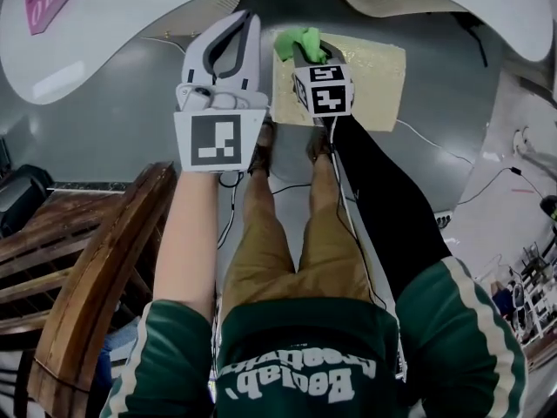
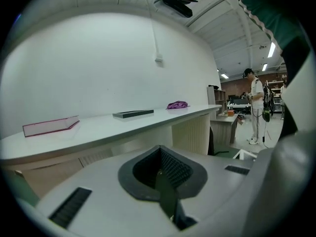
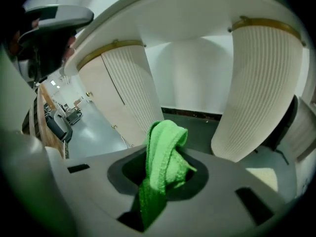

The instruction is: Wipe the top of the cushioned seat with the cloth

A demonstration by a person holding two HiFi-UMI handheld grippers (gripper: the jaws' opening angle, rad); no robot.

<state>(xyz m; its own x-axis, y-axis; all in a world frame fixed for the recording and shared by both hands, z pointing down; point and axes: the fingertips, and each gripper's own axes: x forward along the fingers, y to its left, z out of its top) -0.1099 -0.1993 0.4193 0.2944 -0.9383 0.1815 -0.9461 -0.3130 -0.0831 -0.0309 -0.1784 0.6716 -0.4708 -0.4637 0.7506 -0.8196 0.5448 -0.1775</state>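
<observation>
Cloth (image 1: 300,42): green, bunched, pinched in the right tool (image 1: 311,57), with a loose fold standing up past the jaws. Cushioned seat (image 1: 374,77): a pale yellow square, low ahead of the person's feet. The right tool hangs over its left part; contact unclear. Left tool (image 1: 245,26): pressed together, empty, just off the seat's left side. Judgement: lower until the cloth flattens on the cushion, then wipe in overlapping strokes across the top with light pressure.

Surface (image 2: 108,132): carrying a pink box (image 2: 51,126), a dark flat slab (image 2: 133,114) and a purple rag (image 2: 177,104).
Wooden bench (image 1: 104,268): standing at left.
Person (image 2: 256,107): standing far off.
</observation>
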